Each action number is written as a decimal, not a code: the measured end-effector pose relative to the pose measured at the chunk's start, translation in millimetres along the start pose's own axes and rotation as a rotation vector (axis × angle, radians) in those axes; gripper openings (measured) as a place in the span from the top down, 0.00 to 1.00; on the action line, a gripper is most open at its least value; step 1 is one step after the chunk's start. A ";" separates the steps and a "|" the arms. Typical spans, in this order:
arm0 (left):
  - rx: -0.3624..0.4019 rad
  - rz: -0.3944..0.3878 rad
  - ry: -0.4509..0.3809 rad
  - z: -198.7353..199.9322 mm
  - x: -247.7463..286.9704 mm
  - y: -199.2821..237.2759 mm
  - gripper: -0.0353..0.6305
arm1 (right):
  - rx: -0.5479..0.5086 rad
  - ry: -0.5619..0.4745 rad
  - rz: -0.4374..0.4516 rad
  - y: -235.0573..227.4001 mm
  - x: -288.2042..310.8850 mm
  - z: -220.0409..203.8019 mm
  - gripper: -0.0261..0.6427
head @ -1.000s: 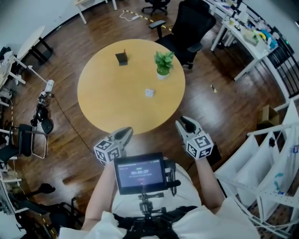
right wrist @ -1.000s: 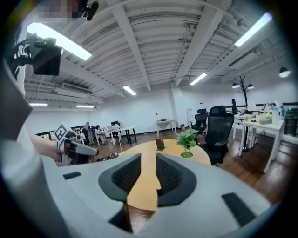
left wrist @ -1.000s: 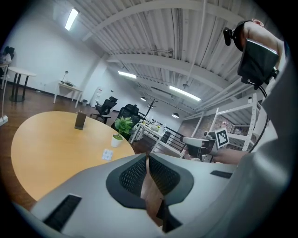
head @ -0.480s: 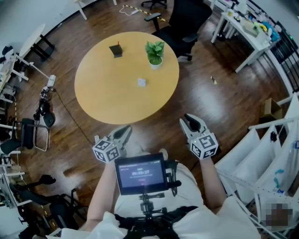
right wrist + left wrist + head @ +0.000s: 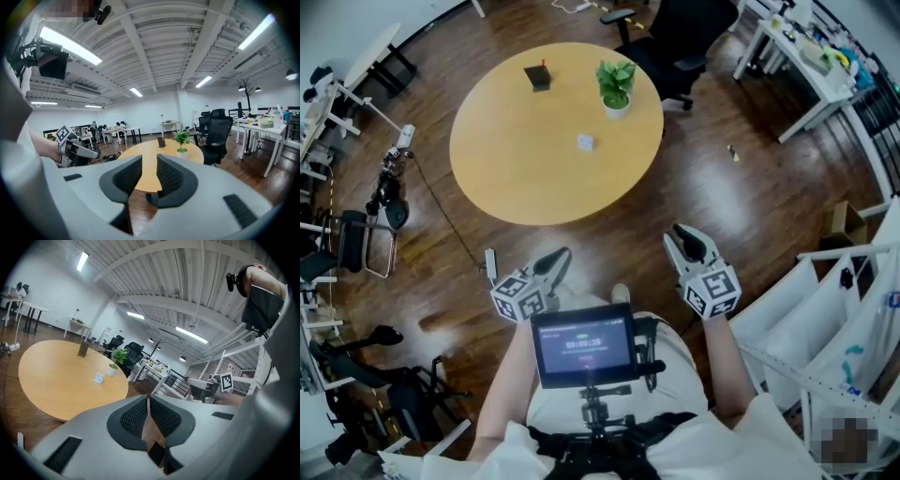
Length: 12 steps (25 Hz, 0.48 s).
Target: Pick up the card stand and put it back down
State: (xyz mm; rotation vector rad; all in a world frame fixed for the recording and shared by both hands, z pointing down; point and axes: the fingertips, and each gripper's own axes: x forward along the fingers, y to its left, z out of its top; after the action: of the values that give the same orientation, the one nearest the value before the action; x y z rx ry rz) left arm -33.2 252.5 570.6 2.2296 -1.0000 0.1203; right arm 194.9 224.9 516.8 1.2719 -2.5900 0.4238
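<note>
1. Left gripper view: the left gripper (image 5: 148, 399) has its jaws closed together at the tips, with nothing between them.
2. The right gripper (image 5: 145, 164) has its jaws narrowly apart and empty.
3. The card stand (image 5: 538, 77) sits on the far side of the table (image 5: 516, 178), well apart from both grippers and too small to make out in detail.
4. A white item (image 5: 585, 142) near the plant (image 5: 616, 86) cannot be identified.
</note>
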 end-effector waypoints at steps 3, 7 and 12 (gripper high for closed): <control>-0.003 -0.001 0.016 -3.7 -8.9 0.6 0.92 | 0.030 -0.004 -0.002 10.4 2.1 1.6 0.79; -0.007 -0.002 0.034 -1.1 -9.7 10.4 0.92 | 0.063 -0.044 -0.001 19.4 4.4 14.9 0.79; 0.031 -0.016 0.037 16.8 -5.0 12.1 0.92 | 0.079 -0.055 -0.035 15.1 -1.1 15.0 0.79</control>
State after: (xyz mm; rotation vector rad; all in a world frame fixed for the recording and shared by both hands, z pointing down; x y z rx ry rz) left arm -48.1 239.5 562.7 2.2548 -0.9660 0.1702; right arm 182.4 229.3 500.1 1.3703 -2.6156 0.4957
